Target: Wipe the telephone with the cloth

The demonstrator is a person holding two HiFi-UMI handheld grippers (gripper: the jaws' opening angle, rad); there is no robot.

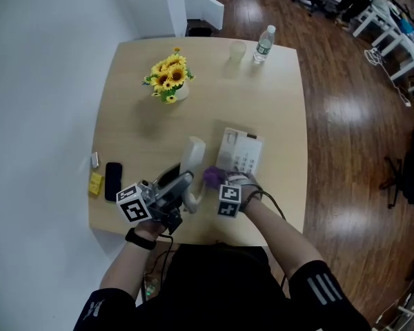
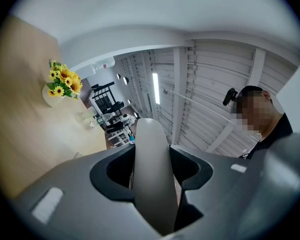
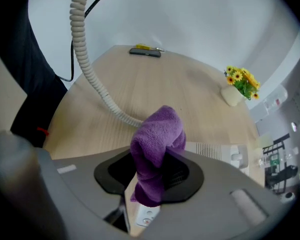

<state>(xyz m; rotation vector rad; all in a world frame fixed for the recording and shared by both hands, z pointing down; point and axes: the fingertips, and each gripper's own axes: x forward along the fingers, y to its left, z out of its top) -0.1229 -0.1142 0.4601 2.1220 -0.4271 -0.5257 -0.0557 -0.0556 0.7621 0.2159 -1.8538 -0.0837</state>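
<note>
The white telephone base [image 1: 240, 152] lies on the round wooden table [image 1: 276, 109], right of centre. Its white handset [image 1: 192, 158] is lifted off and stands tilted, with my left gripper [image 1: 185, 183] shut on it. In the left gripper view the handset [image 2: 152, 169] fills the gap between the jaws and points up at the ceiling. My right gripper [image 1: 219, 181] is shut on a bunched purple cloth [image 1: 212, 177], just left of the base's near end. The right gripper view shows the cloth [image 3: 157, 141] between the jaws, the base [image 3: 225, 151] beyond it and the coiled cord [image 3: 92, 71] rising up left.
A pot of sunflowers [image 1: 170, 78] stands at the back left of the table, with a plastic cup [image 1: 237, 50] and a water bottle [image 1: 263, 45] at the far edge. A black smartphone [image 1: 113, 181] and a yellow item [image 1: 96, 183] lie near the left edge. Wooden floor and chairs lie to the right.
</note>
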